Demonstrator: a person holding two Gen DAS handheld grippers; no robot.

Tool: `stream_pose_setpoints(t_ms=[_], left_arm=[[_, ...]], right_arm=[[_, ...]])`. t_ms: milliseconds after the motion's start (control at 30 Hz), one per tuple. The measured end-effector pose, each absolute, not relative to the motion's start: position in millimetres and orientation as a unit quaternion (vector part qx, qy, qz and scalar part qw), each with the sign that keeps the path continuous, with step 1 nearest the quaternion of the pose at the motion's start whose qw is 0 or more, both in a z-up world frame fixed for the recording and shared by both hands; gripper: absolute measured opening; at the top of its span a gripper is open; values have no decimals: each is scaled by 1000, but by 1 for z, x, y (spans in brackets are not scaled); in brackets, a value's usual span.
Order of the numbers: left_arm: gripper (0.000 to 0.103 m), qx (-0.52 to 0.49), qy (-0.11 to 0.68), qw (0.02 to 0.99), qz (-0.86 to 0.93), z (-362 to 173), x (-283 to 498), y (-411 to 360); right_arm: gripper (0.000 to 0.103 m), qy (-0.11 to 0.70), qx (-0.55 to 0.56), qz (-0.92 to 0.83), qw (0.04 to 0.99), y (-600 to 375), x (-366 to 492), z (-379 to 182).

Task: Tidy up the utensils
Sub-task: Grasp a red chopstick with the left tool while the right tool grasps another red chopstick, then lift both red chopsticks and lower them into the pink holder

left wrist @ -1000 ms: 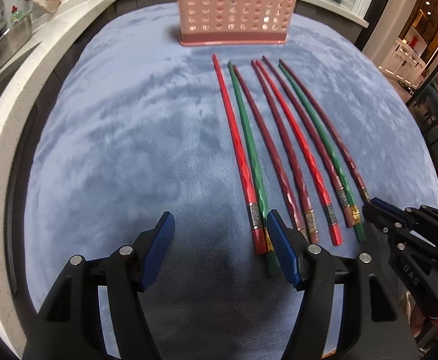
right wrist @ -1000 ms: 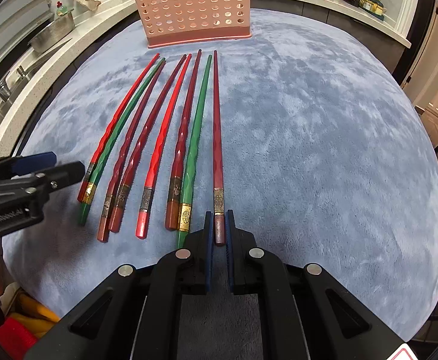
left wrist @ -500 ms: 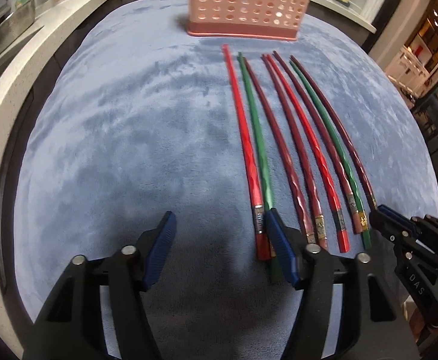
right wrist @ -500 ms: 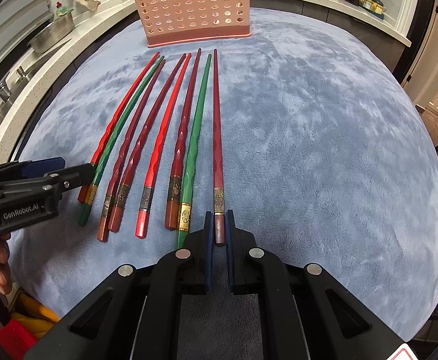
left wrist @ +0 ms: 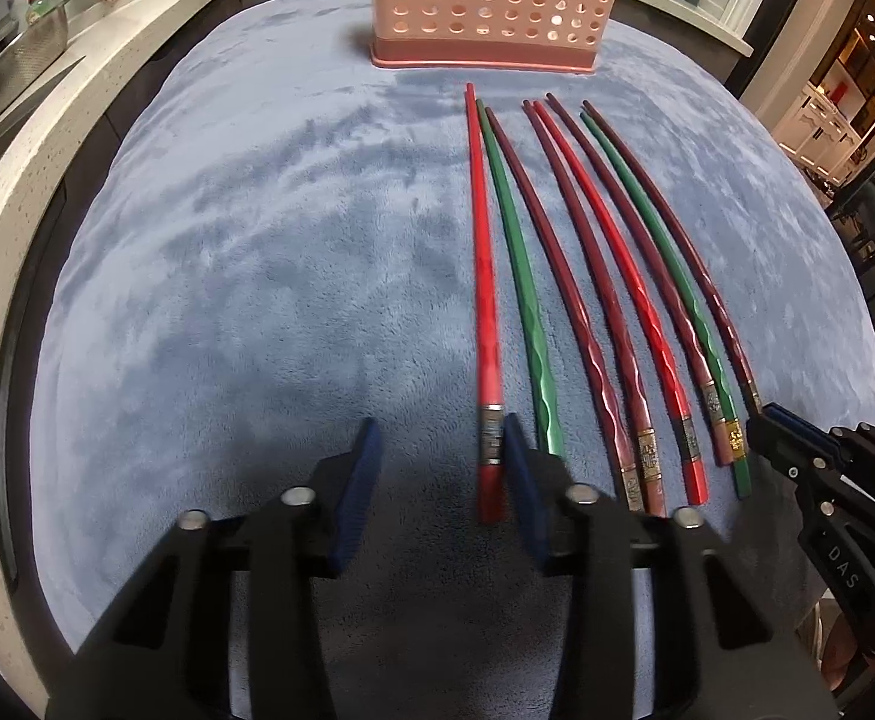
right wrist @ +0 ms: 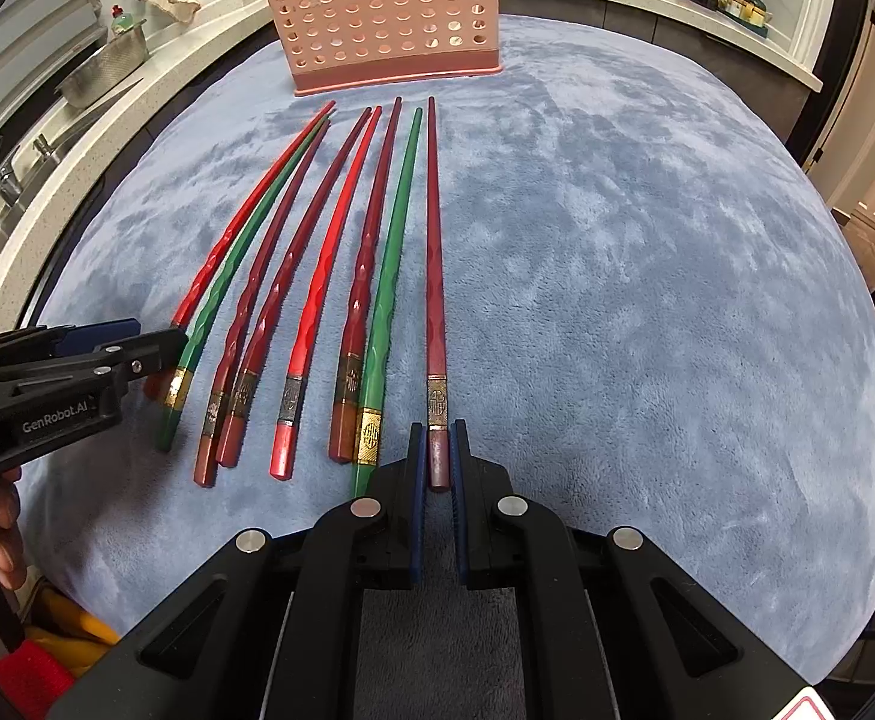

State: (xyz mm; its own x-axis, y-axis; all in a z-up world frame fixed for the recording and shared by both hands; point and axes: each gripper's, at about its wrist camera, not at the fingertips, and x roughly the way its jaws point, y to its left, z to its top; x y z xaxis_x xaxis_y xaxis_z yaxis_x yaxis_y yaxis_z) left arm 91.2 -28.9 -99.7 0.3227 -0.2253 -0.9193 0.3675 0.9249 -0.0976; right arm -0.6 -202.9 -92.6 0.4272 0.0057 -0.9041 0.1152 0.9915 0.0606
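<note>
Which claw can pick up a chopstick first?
Right claw: it is already nearly shut around the dark red chopstick. The left claw is open, with the red chopstick between its fingers.

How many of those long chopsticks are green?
2. One green chopstick lies second from the row's right end, beside the dark red one between the right gripper fingers; the other green chopstick is second from the left.

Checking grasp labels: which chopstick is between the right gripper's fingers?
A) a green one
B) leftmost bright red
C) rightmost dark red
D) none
C: in the right wrist view the right gripper is closed around the butt end of the rightmost dark red chopstick, with the green chopstick lying just left of it.
</note>
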Motion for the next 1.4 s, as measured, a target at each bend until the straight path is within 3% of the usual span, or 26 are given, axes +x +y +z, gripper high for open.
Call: stream_pose_setpoints(t_ms=[133, 533, 1400], left_arm=[[8, 58, 550, 812, -186, -98, 91, -27], [7, 59, 504, 842, -184, -60, 92, -21], [7, 10, 282, 945, -166, 132, 169, -5]], right_arm=[[7, 532, 56, -30, 844, -203, 0, -91], [7, 494, 54, -32, 867, -218, 13, -48], [7, 308, 61, -50, 948, -273, 93, 126]])
